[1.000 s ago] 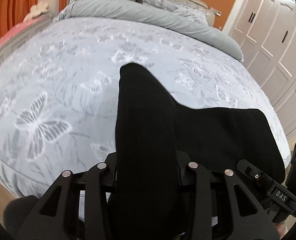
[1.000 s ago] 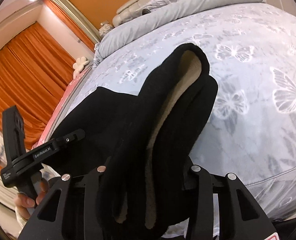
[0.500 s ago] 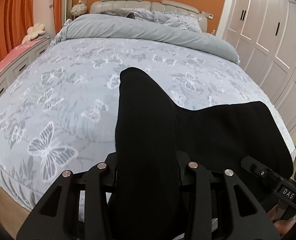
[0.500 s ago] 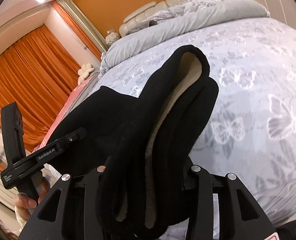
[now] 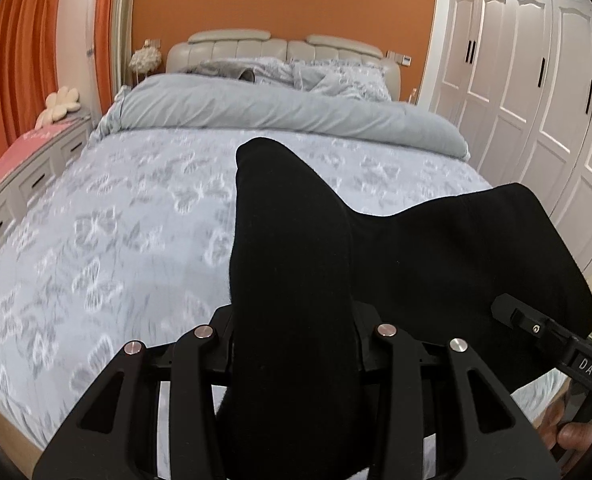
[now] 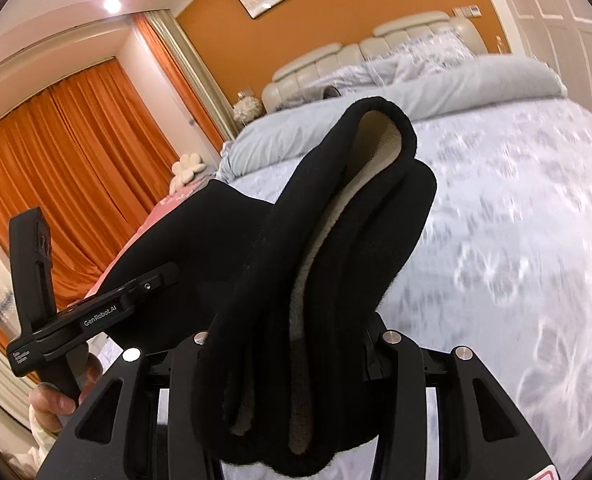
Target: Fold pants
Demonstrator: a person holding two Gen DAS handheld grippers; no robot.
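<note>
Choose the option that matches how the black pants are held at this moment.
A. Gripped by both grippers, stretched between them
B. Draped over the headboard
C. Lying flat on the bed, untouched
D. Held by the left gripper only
A: the black pants fill the left gripper and the right gripper, spanning between them above the bed.

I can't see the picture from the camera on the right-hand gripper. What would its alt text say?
A bunched fold of black pants with pale fleecy lining is clamped in the right gripper, held up above a bed with a grey butterfly-print cover. At left, the left gripper, held in a hand, grips the same fabric; orange curtains hang behind.
</note>
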